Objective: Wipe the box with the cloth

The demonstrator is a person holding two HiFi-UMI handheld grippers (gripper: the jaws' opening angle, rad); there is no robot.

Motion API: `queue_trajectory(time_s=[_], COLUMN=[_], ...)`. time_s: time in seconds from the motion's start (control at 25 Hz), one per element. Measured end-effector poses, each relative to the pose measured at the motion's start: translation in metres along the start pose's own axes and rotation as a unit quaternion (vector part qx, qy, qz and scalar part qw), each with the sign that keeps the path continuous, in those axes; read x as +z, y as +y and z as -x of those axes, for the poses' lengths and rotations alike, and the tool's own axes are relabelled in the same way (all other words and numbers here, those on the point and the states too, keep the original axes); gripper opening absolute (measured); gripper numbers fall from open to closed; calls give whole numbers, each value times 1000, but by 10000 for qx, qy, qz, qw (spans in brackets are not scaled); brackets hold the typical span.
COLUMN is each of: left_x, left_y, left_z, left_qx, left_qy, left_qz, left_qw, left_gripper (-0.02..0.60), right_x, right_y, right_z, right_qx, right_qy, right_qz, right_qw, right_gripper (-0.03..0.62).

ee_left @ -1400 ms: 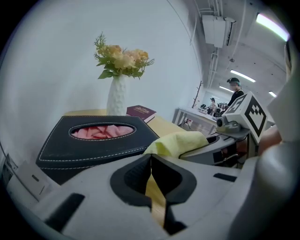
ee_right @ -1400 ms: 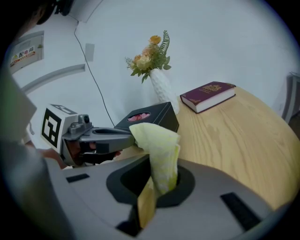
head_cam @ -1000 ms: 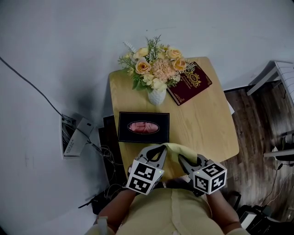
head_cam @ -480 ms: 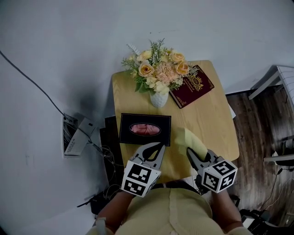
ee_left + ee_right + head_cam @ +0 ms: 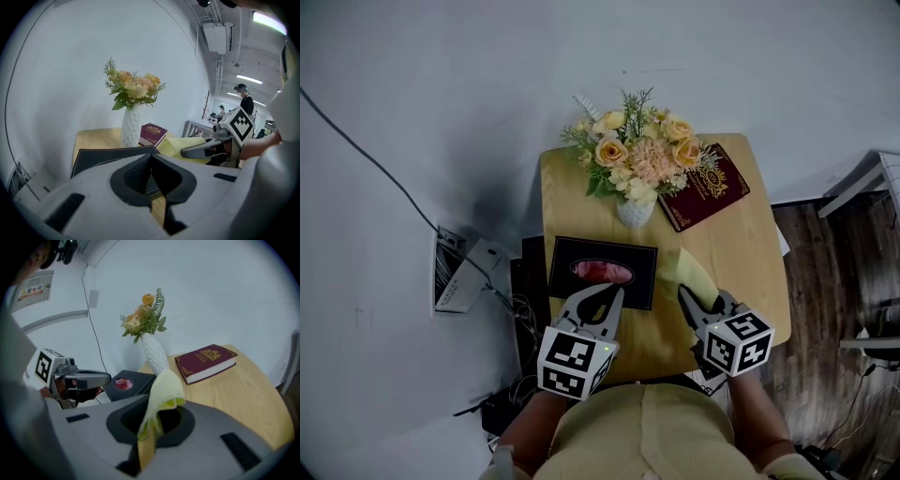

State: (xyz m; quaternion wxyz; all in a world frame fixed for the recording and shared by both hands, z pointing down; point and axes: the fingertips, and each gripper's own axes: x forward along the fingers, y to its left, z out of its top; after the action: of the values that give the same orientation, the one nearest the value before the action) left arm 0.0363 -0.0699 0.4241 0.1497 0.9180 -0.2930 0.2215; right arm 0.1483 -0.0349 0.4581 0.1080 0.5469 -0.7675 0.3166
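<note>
The black box [image 5: 602,272] lies flat on the left part of the wooden table [image 5: 741,253], in front of the vase. No wiping is judged to have begun: the cloth [image 5: 692,274] is held up just to the right of the box, and no contact with the lid can be seen. The whole wipe is left to be done.

The box is seen as a low rectangle with a matt dark face, pale stitching along its edge and an oval window showing something pink. The cloth is pale yellow, soft and limp. It is pinched in a bunched fold between the jaws of the right gripper [image 5: 686,298], and its free end flops over.

The jaws of the left gripper [image 5: 612,295] are pressed together on nothing, at the box's near edge.

Further out, a white textured vase [image 5: 635,211] of peach and cream flowers [image 5: 642,155] is set beside a maroon hardcover book [image 5: 705,187] stamped in gold. The tabletop is light, smooth-grained wood with rounded corners.
</note>
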Motion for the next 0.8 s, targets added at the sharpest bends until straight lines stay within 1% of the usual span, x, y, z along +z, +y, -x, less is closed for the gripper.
queue_trajectory(time_s=[0.16, 0.24, 0.44, 0.64, 0.8], left_x=[-1, -2, -2, -5, -5], left_y=[11, 16, 21, 23, 23], left_z=[0, 0, -4, -9, -11], left_qx=[226, 319, 418, 456, 450], left_qy=[19, 52, 77, 163, 168], left_qz=[97, 142, 300, 312, 360], left_qw=[9997, 9994, 9986, 9983, 9982], left_gripper=[21, 21, 21, 21, 21], right_x=[-3, -4, -8, -12, -17], right_y=[-19, -23, -16, 0, 7], right_z=[-15, -23, -42, -50, -50], right_qx=[-329, -342, 7, 575, 838], right_qy=[130, 195, 389, 530, 638], right_qz=[184, 203, 364, 501, 571], right_qw=[9992, 9990, 9986, 9957, 9928], right_gripper=[35, 36, 37, 36, 35])
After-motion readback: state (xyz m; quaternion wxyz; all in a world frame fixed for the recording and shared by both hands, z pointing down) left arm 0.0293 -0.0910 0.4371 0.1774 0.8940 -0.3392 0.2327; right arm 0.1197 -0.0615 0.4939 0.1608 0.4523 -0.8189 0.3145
